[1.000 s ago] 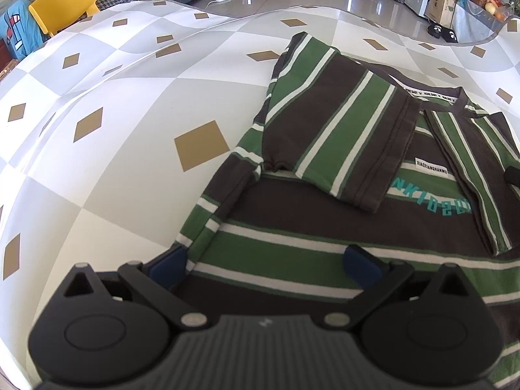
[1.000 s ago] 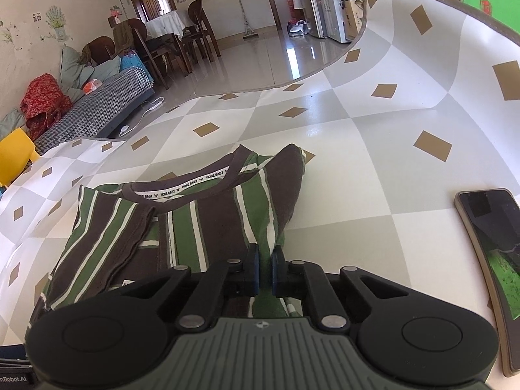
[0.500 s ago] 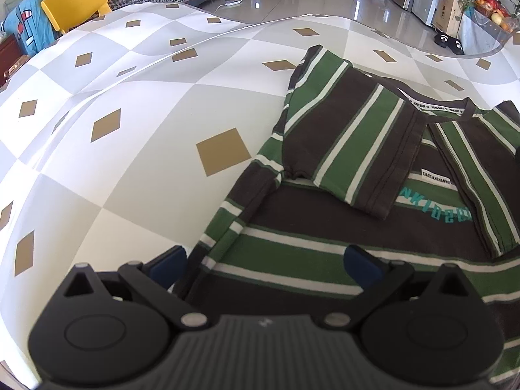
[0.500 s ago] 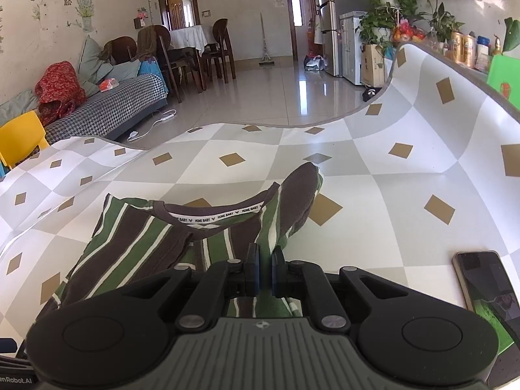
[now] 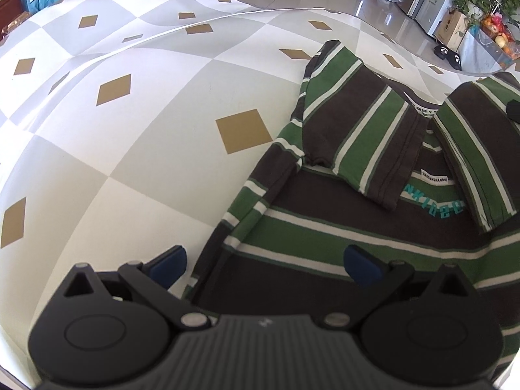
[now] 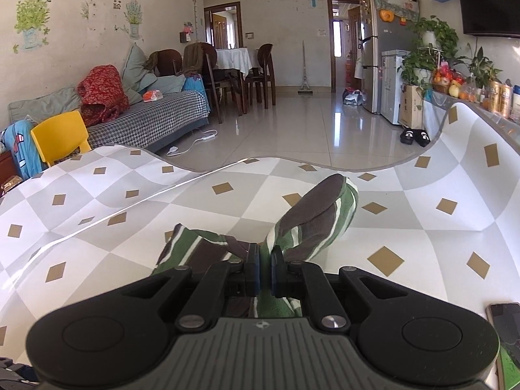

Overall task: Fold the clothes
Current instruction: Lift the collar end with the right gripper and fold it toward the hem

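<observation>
A green, brown and white striped T-shirt (image 5: 341,237) lies on the checked tablecloth, both sleeves folded in over the chest. My left gripper (image 5: 265,265) is open and empty, low over the shirt's lower left edge, one blue pad off the cloth and one over it. My right gripper (image 6: 265,271) is shut on the shirt's right side (image 6: 312,224) and holds that fold lifted above the table. The rest of the shirt is mostly hidden behind the right gripper.
The checked tablecloth (image 5: 130,149) spreads wide to the left of the shirt. A phone (image 6: 507,331) lies at the table's right edge near my right gripper. Beyond the table edge are a yellow chair (image 6: 61,133), a sofa and floor.
My right gripper has risen and tilted up with the shirt's side in it. My left gripper has slid left, toward the shirt's lower left edge, still open.
</observation>
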Tool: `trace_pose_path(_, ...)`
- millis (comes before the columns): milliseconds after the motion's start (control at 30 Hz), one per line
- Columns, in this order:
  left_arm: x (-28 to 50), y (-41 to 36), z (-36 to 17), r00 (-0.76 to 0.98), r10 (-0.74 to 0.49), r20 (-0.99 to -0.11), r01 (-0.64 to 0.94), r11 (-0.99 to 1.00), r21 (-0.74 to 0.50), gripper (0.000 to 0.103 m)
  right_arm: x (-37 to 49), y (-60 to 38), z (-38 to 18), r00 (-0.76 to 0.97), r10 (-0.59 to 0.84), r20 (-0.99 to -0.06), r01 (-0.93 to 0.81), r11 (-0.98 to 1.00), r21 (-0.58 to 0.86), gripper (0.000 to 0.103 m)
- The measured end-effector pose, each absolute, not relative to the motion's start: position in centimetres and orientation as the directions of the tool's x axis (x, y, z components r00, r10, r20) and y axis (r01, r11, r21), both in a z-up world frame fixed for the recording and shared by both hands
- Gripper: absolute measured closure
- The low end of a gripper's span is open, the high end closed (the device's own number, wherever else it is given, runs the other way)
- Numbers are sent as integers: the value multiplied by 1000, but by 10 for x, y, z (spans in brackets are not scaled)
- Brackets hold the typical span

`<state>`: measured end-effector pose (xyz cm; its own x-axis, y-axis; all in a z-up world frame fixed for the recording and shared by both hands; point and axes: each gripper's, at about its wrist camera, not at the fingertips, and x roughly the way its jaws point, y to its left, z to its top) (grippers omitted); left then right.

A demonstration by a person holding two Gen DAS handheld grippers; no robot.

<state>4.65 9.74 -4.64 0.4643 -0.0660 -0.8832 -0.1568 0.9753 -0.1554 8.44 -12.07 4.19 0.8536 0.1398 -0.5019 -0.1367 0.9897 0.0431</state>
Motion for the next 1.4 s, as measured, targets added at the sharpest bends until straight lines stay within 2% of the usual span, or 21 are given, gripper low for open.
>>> trace_pose_path(367,40,132,-44,458,-129,-879,-233,937,-259,0,96,-41,16,817,223,-532,-325,940,-105,96)
trace_pose_path(600,39,150,-45,458,-117,-881,-265,928,-261,0,120,-22,-9,748,363,-556,-404,913,52,95)
trace_pose_path(700,39,153,-45,460,-107,-882,-270,929,-254,0,124,-18,-13,738,387,-553,-405,909,95,89)
trace_pose_path(733,39,153,-45,460,-103,-882,-271,930,-250,0,124,-17,-13,738,388,-553,-404,909,99,86)
trace_pose_path(933,42,150,-47,460,-91,-883,-269,934,-236,0,121,-31,-5,740,382,-554,-361,920,153,81)
trace_pose_path(1400,37,132,-46,467,-27,-884,-222,964,-148,0,97,-76,15,744,318,-588,-308,944,121,72)
